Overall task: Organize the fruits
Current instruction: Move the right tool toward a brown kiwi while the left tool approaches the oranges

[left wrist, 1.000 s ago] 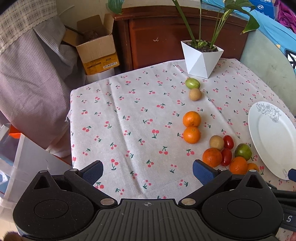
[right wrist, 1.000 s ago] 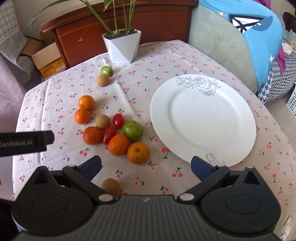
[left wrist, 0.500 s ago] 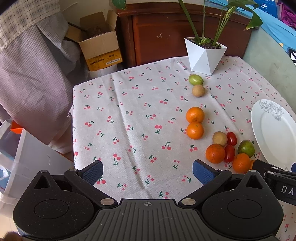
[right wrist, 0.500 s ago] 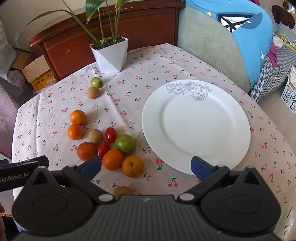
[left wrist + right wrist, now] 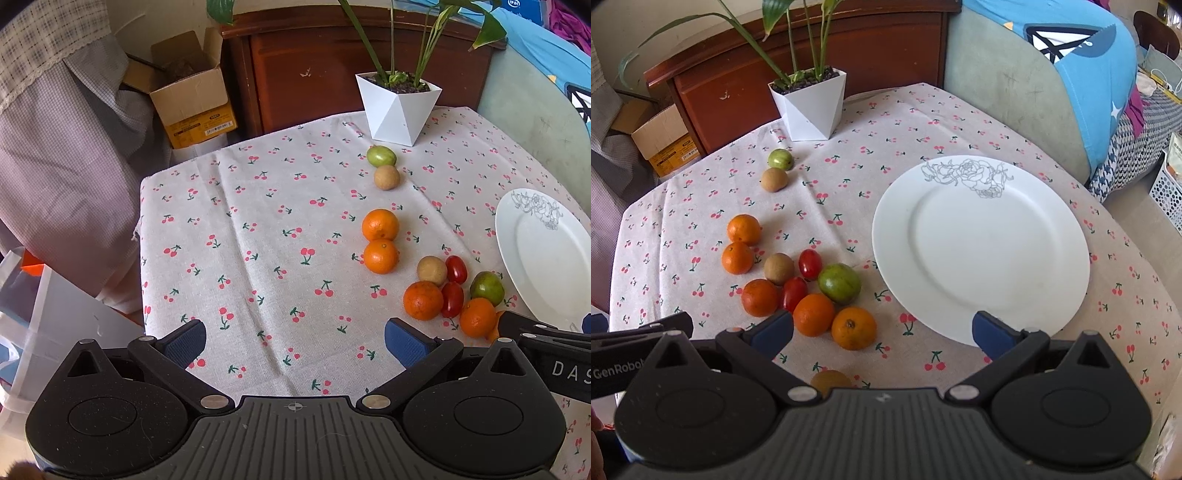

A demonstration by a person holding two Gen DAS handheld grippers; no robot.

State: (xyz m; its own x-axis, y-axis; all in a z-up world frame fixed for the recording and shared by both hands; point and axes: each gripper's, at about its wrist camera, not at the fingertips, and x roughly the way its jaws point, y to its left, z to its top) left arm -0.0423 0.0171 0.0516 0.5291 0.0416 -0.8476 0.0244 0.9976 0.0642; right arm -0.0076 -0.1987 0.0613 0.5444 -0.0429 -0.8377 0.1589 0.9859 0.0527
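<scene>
The left gripper [image 5: 294, 341] is held with its jaws apart and nothing between them. Only bare cherry-print tablecloth [image 5: 258, 229] lies ahead of it. All fruit is offset to its right: a pair of oranges [image 5: 380, 242] touching each other, and beyond them the main cluster [image 5: 450, 291].

The right gripper [image 5: 882, 330] is likewise spread wide and empty. In the right wrist view, the cluster lies just ahead of it and to its left. The nearest orange [image 5: 854, 328] is found between the fingertips, closer to the left finger [image 5: 774, 328]. A second orange [image 5: 813, 314] touches it on the left. A brownish fruit [image 5: 829, 382] is partly hidden under the gripper body. The white plate [image 5: 1034, 295], bearing nothing, lies ahead and to the right, its near rim just beside the right finger [image 5: 991, 332].

The right gripper is judged the nearer to both cluster and plate. The nearest orange is round, so no long axis need be matched.
</scene>
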